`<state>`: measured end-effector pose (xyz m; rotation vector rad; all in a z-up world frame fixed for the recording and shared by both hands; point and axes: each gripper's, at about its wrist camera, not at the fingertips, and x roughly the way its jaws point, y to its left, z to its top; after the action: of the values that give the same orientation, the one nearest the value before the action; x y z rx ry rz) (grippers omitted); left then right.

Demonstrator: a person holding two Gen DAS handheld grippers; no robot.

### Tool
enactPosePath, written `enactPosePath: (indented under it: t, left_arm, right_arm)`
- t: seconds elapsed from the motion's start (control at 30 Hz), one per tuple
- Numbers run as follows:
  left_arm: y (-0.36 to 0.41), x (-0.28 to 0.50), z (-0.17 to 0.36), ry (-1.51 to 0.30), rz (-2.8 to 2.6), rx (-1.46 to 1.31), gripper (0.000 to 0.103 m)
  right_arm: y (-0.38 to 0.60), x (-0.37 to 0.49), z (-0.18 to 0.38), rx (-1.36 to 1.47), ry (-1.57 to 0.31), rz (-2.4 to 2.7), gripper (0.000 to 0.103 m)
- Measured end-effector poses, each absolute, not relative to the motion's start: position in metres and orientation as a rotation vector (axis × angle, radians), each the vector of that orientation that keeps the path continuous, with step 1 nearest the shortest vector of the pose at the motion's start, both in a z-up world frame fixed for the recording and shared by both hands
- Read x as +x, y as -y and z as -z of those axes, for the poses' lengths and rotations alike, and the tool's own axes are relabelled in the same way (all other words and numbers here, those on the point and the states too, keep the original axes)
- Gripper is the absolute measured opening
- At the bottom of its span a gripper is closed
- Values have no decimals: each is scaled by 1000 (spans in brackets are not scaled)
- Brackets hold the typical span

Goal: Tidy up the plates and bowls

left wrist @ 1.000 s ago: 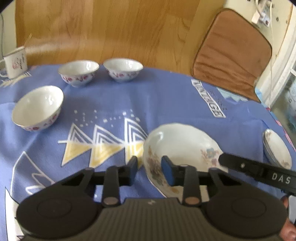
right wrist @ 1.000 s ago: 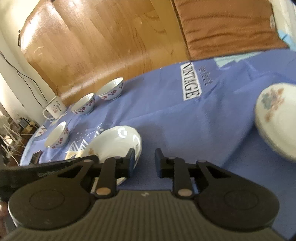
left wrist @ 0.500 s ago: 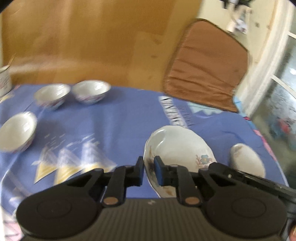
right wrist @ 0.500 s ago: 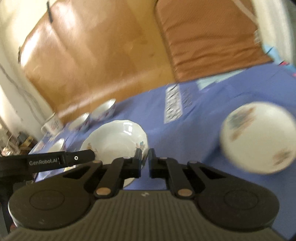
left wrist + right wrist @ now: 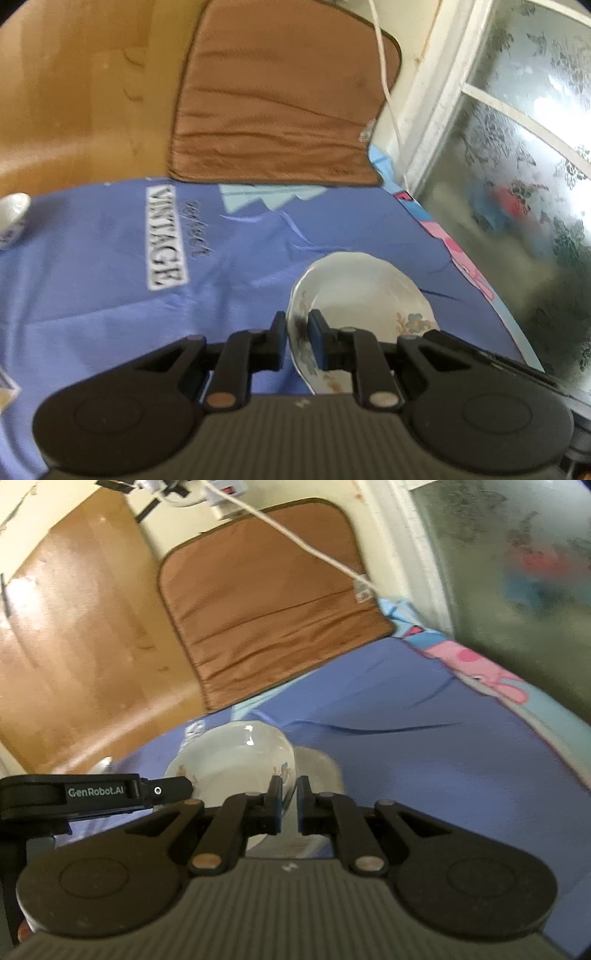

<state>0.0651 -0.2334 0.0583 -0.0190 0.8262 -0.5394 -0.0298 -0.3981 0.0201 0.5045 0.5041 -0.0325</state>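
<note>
Both grippers had just been closing and each ended up clamped on the same flowered plate point(image 5: 364, 291). Your left gripper point(image 5: 297, 341) pinched its near-left rim, your right gripper point(image 5: 288, 805) pinched the rim on the opposite side, narrow gaps on both. The plate sat lifted and tilted between them, above the blue cloth on the table point(image 5: 110, 266).

A second earlier the plate lay flat on the cloth with your left gripper only part-closed around its edge and the right gripper's fingers standing apart, nothing between them. Since then the pair swung toward the window side: the three small bowls dropped out of the left wrist view, only one bowl point(image 5: 13, 218) remained at the far-left edge. The second plate point(image 5: 319, 771), earlier off to the right, now sat just behind and under the carried one in the right wrist view.

Judgement: you were about to stack the plate onto that second one; lowering needs both rims kept level, slip risk otherwise.
</note>
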Motion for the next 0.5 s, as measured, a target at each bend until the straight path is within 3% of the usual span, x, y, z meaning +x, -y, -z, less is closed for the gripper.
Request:
enactPosePath:
  t: [0.2,0.23,0.27,0.5]
  left_arm:
    - [247,64,-44,-850,533,17,18]
    - [244,63,-45,-841,536,17,19]
    - [240,61,-48,-830,537,14,21]
    - [186,54,-65,-768,445,-27,21]
  right_arm:
    - [408,-29,-11,523,-484,59,14]
    - [406,-29,-13,521,-472,72,25]
    - [405,-31,-14,512,-464,86,29]
    - [387,-36,-28,462,-413,33,29]
